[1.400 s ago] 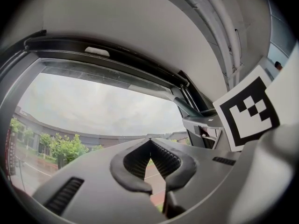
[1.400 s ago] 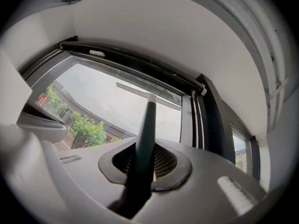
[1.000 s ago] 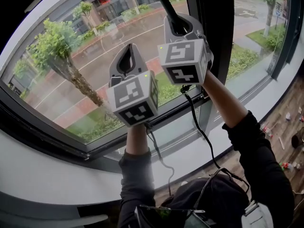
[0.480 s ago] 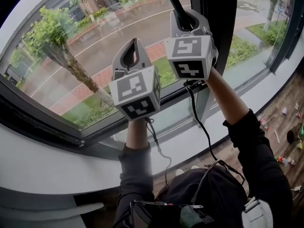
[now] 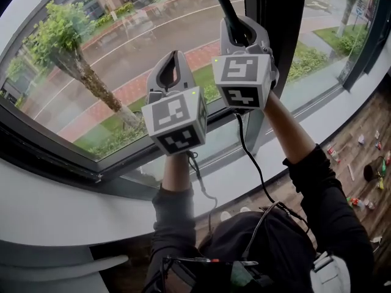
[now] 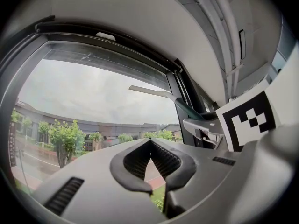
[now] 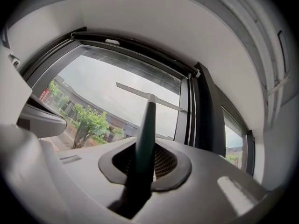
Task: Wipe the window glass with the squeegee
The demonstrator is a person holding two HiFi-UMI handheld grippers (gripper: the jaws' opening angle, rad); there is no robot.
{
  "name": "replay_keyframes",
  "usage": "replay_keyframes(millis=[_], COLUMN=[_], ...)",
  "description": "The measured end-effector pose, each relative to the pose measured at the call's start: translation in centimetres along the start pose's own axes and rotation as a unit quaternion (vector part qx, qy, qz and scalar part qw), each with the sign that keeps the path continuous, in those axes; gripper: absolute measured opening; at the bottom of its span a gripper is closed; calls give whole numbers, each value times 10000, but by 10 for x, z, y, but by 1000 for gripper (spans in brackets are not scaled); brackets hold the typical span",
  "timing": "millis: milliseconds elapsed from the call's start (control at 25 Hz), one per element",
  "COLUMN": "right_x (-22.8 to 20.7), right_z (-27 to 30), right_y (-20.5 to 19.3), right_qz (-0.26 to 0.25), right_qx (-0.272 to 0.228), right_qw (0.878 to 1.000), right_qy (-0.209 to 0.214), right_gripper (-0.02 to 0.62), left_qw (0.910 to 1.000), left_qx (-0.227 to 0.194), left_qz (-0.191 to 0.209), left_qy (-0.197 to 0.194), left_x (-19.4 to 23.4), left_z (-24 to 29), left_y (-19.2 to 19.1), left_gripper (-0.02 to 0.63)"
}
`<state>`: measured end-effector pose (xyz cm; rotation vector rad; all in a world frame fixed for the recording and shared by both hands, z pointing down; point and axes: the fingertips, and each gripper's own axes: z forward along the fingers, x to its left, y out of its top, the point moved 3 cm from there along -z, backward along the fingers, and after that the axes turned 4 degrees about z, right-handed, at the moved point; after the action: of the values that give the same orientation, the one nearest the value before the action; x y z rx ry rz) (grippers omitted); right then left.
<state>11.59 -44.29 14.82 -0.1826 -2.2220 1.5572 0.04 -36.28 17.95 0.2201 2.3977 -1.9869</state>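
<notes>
Left grey plastic gripper (image 5: 173,61) and right grey plastic gripper (image 5: 237,28) bear white black-marked cubes (image 5: 175,124); black cables (image 5: 242,142) hang toward six o'clock; dark long sleeves (image 5: 324,194).

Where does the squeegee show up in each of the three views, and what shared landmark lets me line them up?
Head view: squeegee at top centre, handle only, sticking up from the right gripper; blade out of frame.
Left gripper view: right of centre, blade and handle both visible.
Right gripper view: centre, handle between the jaws, blade above.
Shared landmark: the dark window post beside the squeegee.
</notes>
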Motion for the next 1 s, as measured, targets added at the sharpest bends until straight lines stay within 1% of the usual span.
replay_keyframes(millis=[200,560,800,1000], right_x=[5,17,19,25], right_z=[-6,-14,-23,-32], right_y=[-15,-32,-51,-66], right_qz=[38,2,-37,-24], right_qx=[83,249,384,537], right_qw=[10000,9997,9992,9984], right_qy=[16,64,88,151], right_gripper=[58,58,58,58], left_qw=[9999,9995,9988,9985], left_qx=[74,248,415,468], left_qz=[81,-146,-219,-243], left_qy=[-92,-157,-164,-170], left_x=[-4,0,-4,-5], left_z=[-1,-8,-12,-20], left_y=[-14,-32,-48,-56], left_gripper=[3,3,3,3])
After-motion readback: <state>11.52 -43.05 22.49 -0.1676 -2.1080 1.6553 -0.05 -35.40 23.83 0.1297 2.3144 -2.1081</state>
